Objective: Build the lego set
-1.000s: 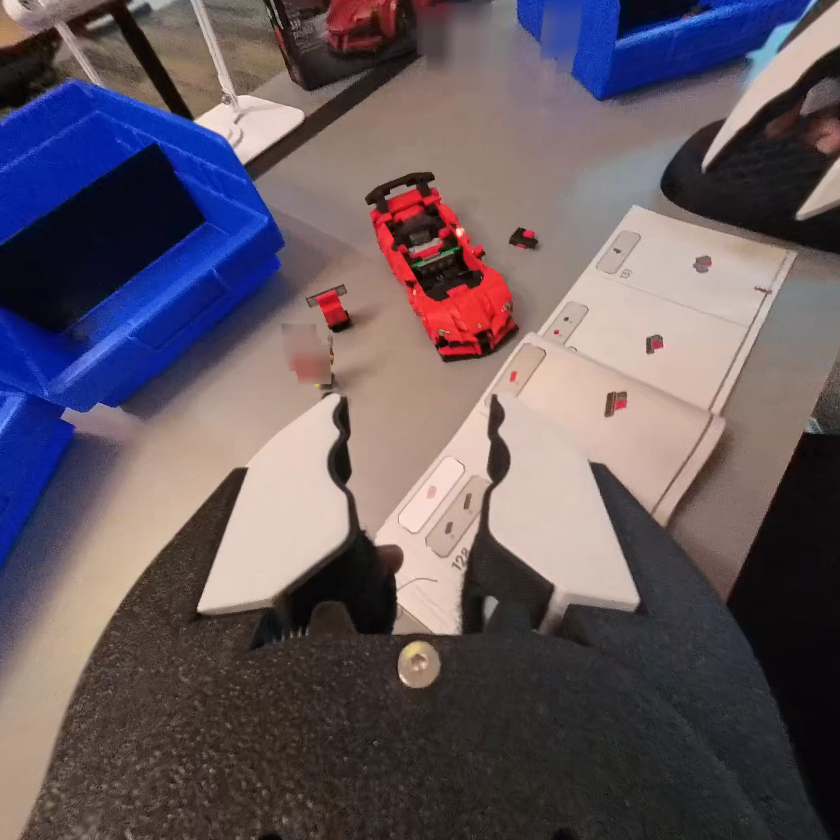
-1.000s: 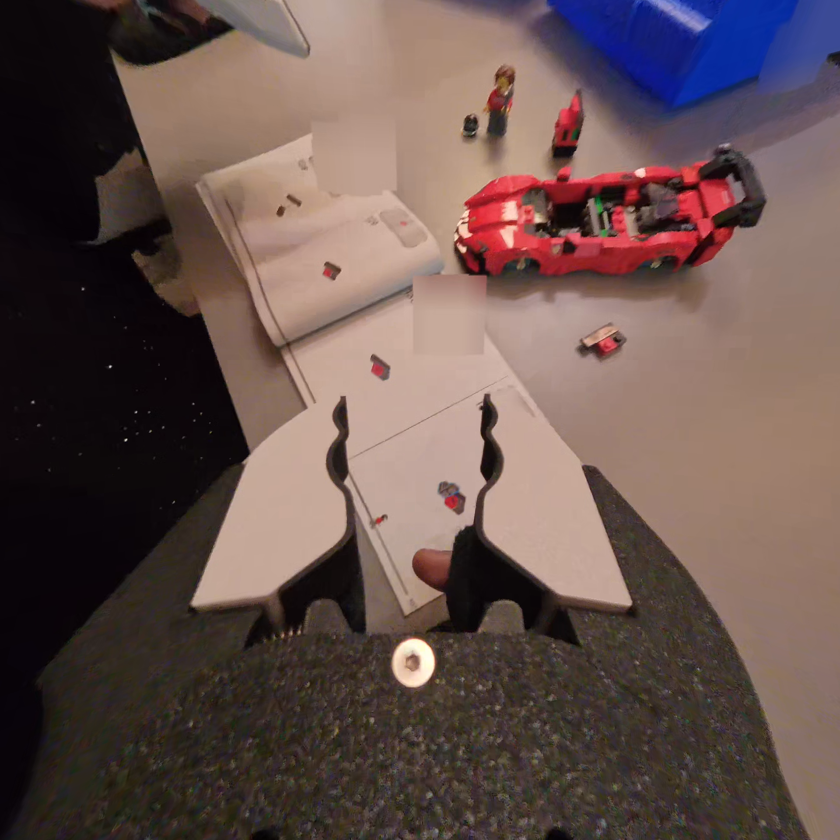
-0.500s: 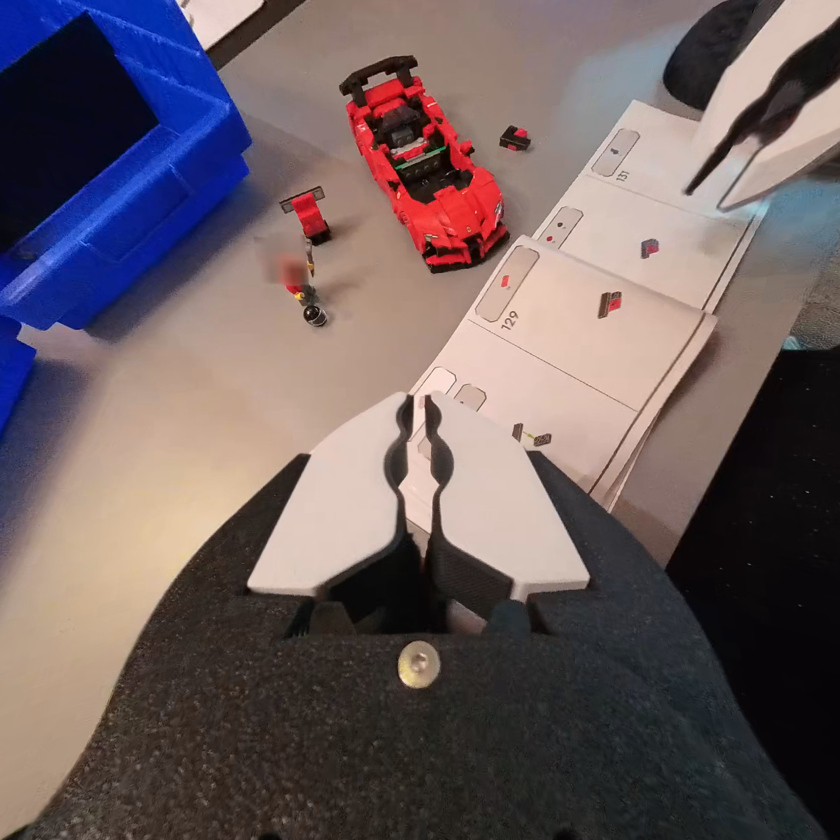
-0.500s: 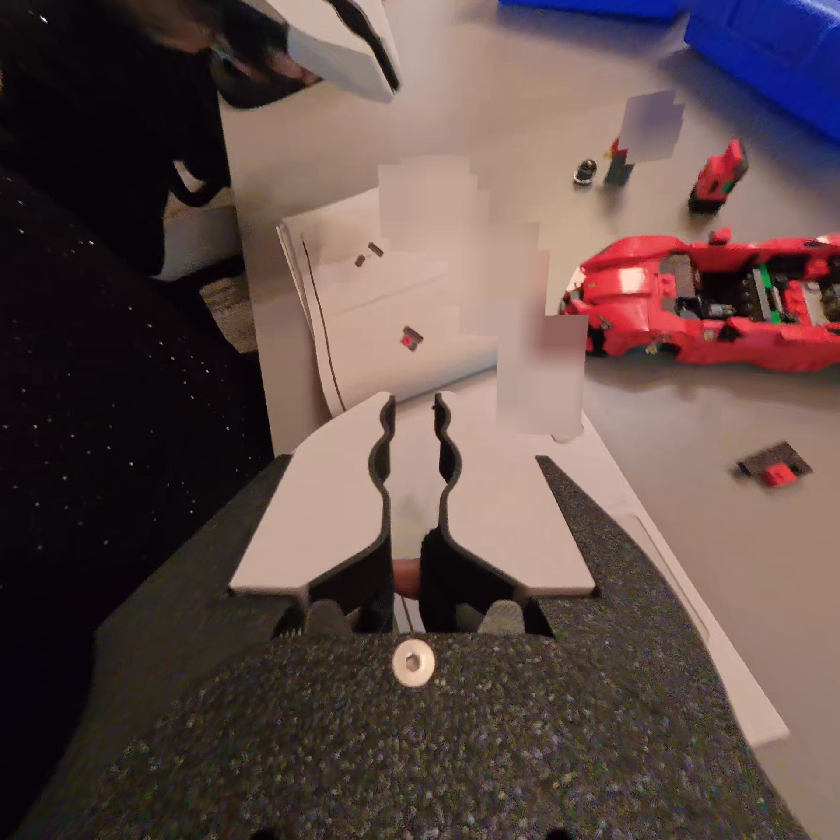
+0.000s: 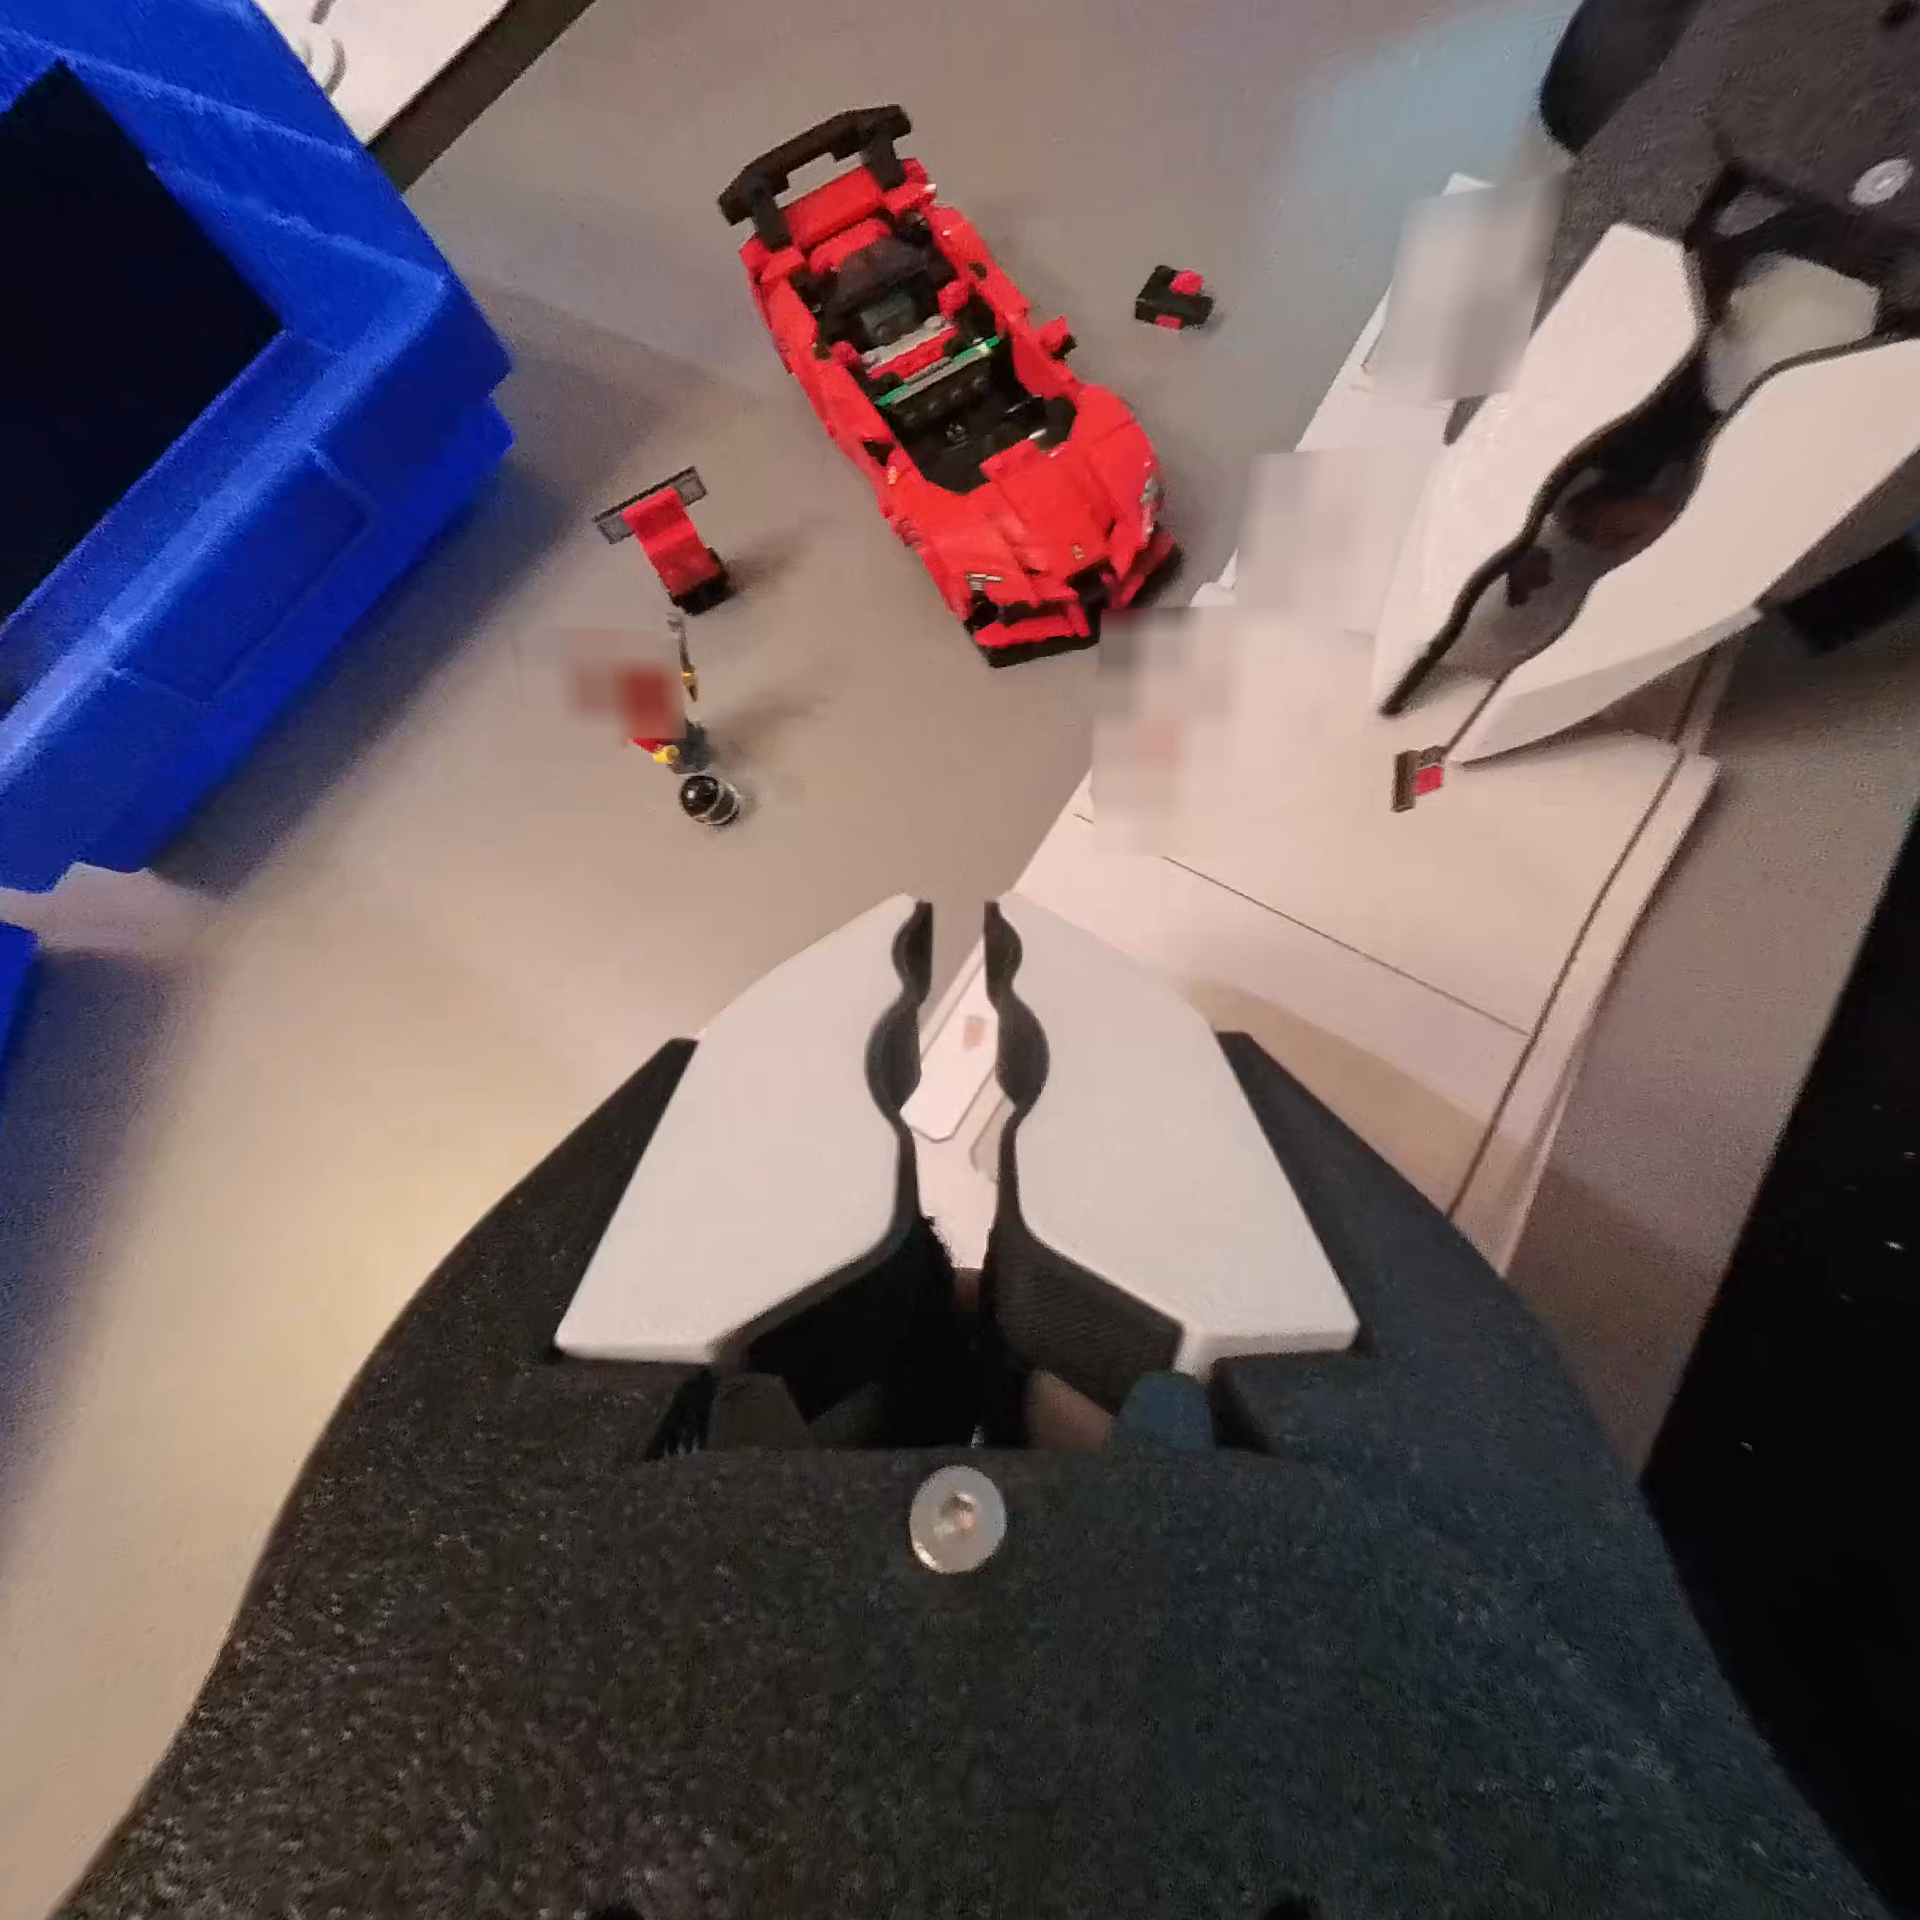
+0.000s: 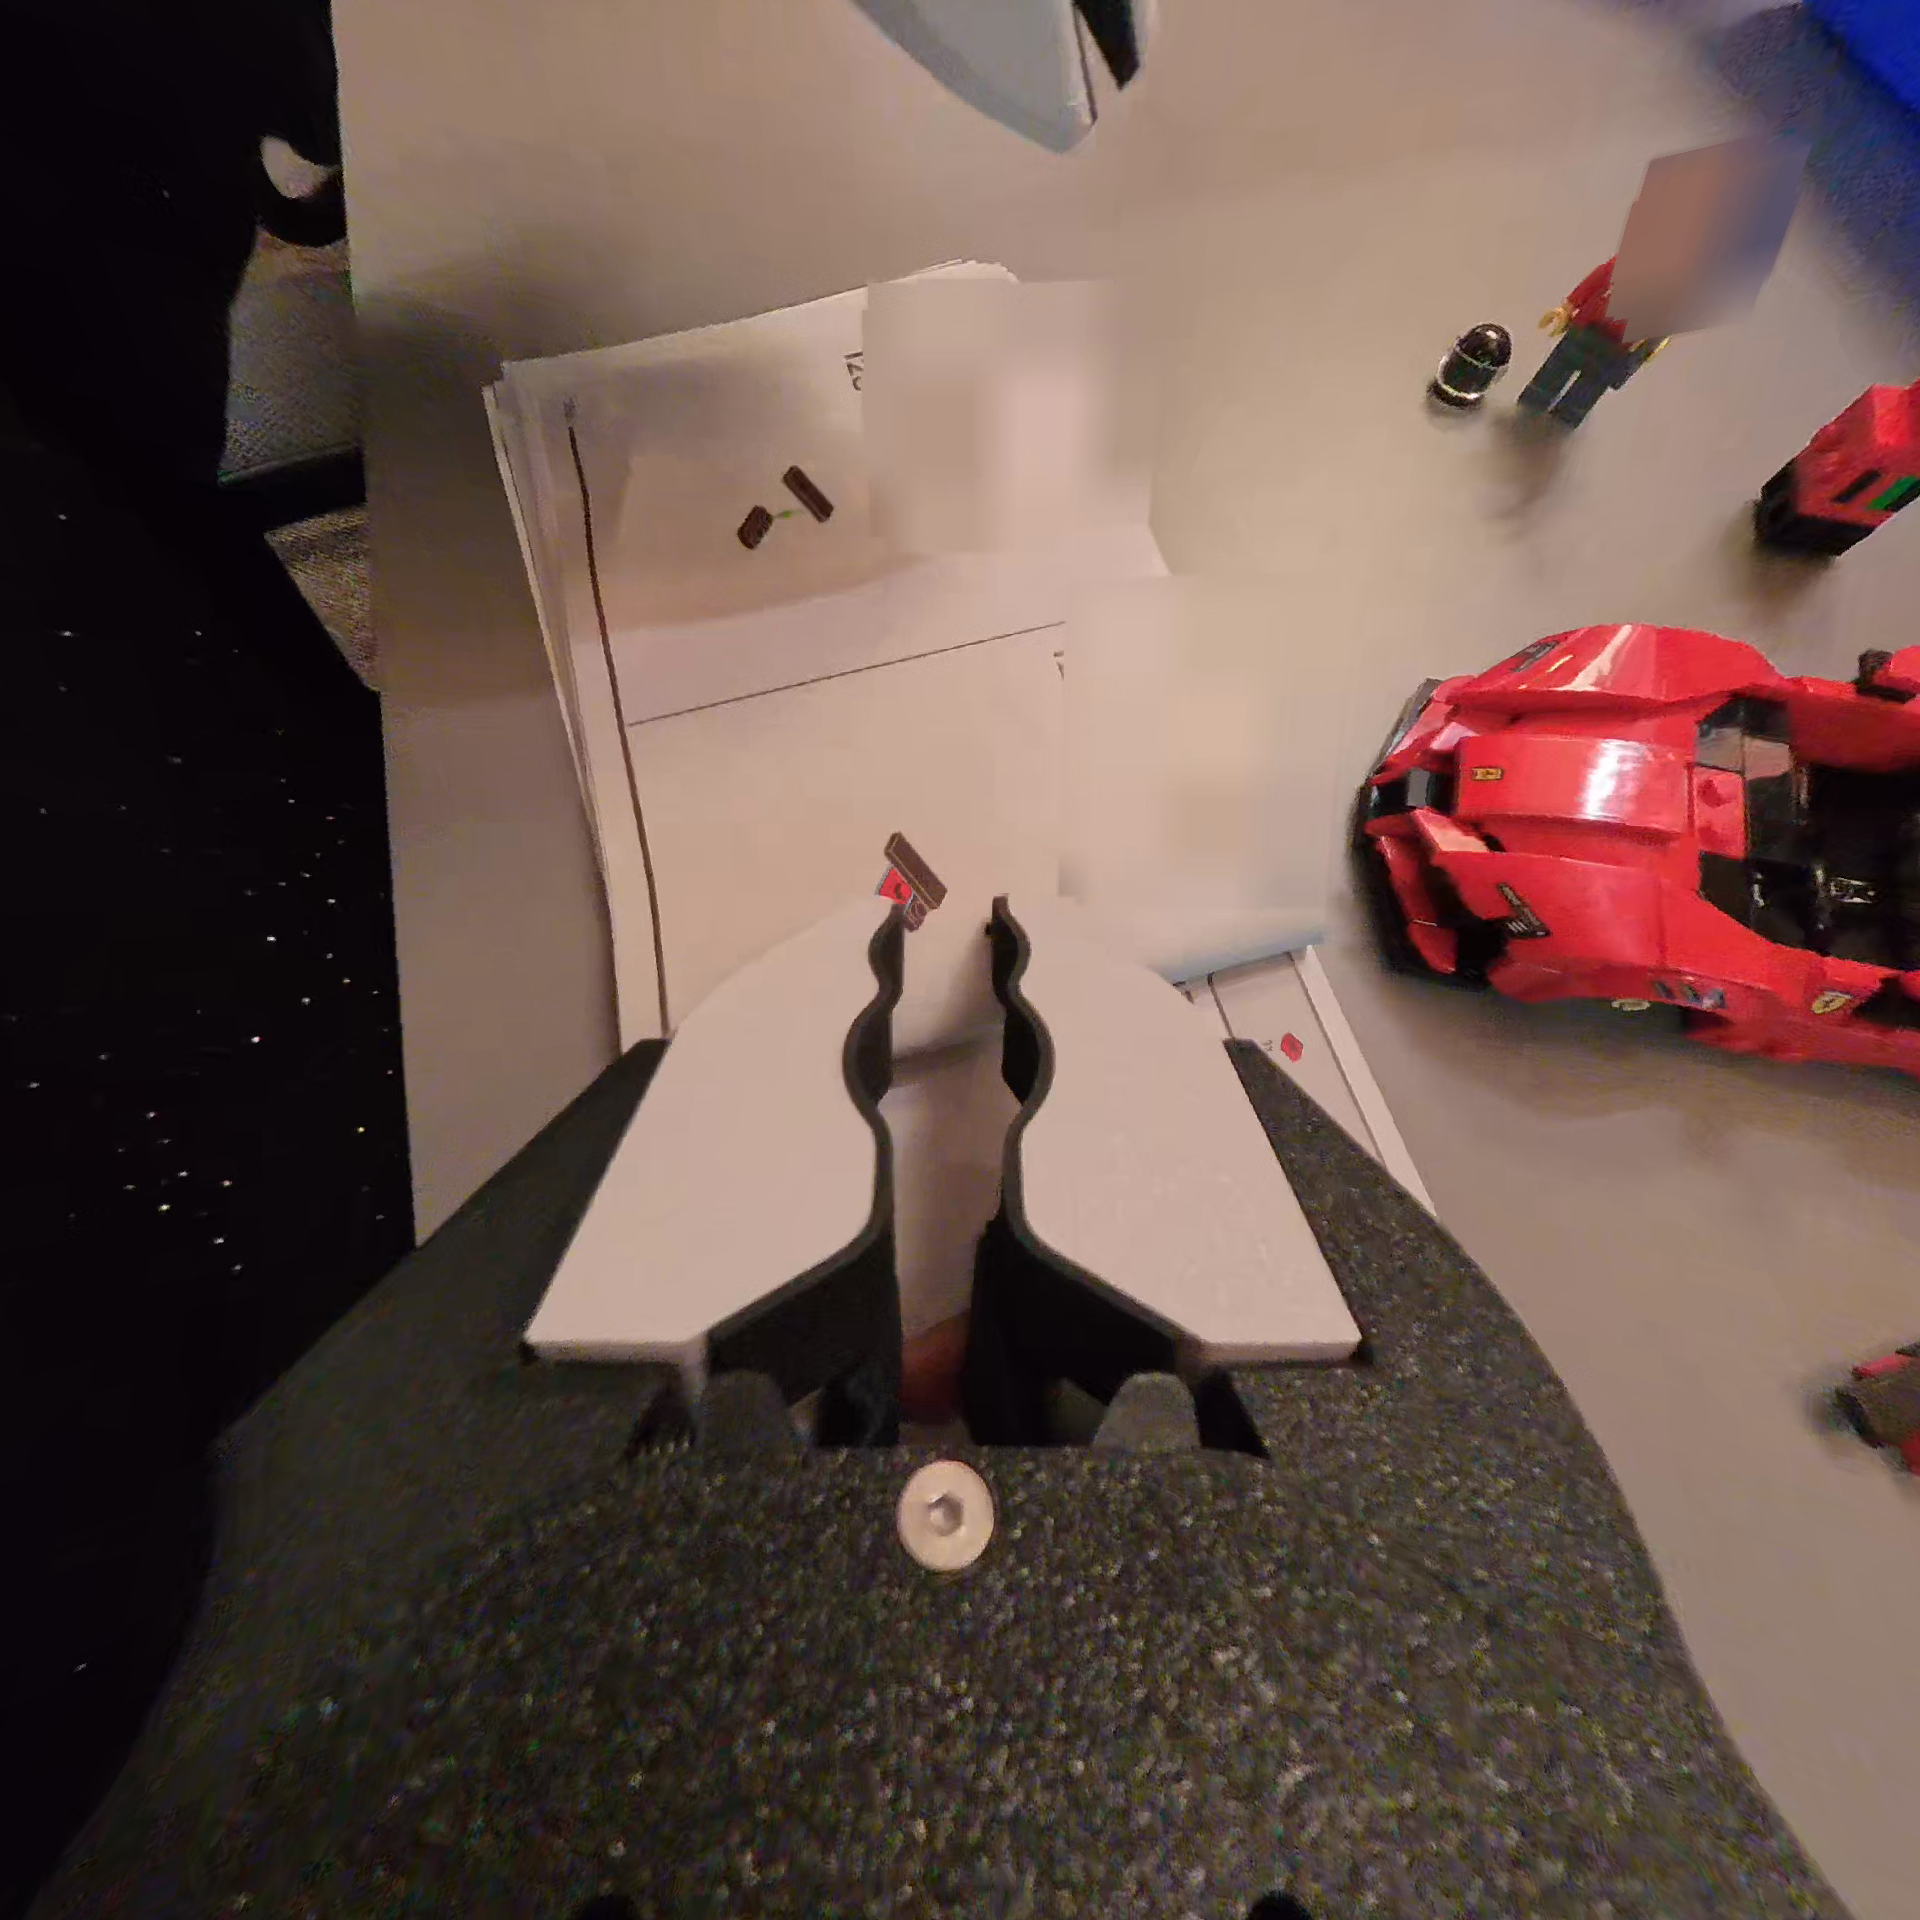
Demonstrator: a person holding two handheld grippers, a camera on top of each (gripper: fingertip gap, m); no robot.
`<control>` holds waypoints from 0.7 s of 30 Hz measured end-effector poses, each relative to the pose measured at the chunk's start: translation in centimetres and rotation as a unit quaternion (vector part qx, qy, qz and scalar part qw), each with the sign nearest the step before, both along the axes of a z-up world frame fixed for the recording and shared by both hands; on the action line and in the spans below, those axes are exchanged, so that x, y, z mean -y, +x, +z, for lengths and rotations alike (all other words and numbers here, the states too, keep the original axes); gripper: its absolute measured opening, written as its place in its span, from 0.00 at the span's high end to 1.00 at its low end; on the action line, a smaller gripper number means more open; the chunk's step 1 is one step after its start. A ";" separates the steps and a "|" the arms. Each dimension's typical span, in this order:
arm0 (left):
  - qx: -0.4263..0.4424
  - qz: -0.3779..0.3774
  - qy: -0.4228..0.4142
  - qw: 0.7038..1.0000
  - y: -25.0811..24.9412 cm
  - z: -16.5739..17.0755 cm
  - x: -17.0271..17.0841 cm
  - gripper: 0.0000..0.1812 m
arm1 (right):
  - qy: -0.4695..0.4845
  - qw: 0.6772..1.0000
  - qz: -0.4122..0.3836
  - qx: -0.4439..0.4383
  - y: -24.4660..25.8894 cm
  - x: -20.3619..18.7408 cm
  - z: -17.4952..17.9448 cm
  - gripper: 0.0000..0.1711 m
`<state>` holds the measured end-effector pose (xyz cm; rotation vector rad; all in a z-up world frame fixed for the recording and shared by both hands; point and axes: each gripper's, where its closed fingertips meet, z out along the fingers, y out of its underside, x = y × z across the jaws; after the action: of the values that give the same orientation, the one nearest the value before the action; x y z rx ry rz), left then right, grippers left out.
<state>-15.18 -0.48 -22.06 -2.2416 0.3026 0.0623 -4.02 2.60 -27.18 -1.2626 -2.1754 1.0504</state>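
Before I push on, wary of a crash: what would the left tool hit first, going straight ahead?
Probably the instruction booklet: the left tool points down at its near corner. The red car lies farther on; depth is unclear.

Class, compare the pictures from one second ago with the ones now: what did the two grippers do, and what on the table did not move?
Both grippers narrowed from wide open to a slim gap and came down over the instruction booklet. The left gripper and right gripper hold nothing; nothing was picked up or released. The red car, minifigure and loose pieces stayed put.
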 end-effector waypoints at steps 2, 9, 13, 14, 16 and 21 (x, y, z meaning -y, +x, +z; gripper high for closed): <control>0.008 -0.006 0.011 1.000 0.0 0.4 -0.6 0.95 | 0.012 1.000 0.020 0.003 0.2 0.2 0.3 0.85; 0.062 -0.126 0.022 0.990 6.6 0.4 -3.6 0.95 | 0.032 0.995 -0.071 0.067 5.5 -6.9 1.7 0.91; 0.009 -0.144 -0.015 0.989 8.0 -1.5 -4.3 0.94 | 0.056 0.990 -0.081 0.100 8.0 -8.1 0.3 0.96; 0.016 -0.150 -0.015 0.988 8.4 -1.6 -4.3 0.95 | 0.051 0.990 -0.085 0.097 8.1 -8.1 0.3 0.94; 0.046 -0.164 -0.005 0.985 9.5 -1.1 -4.5 0.95 | 0.045 0.991 -0.088 0.087 8.1 -8.1 0.5 0.93; 0.010 -0.135 -0.010 0.991 7.7 -0.9 -5.0 1.00 | 0.068 0.988 -0.087 0.111 8.1 -8.4 -1.0 0.94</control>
<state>-7.48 4.48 -22.96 -2.1999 0.5942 -0.1085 4.12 10.97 -28.23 -1.5355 -2.2039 0.7103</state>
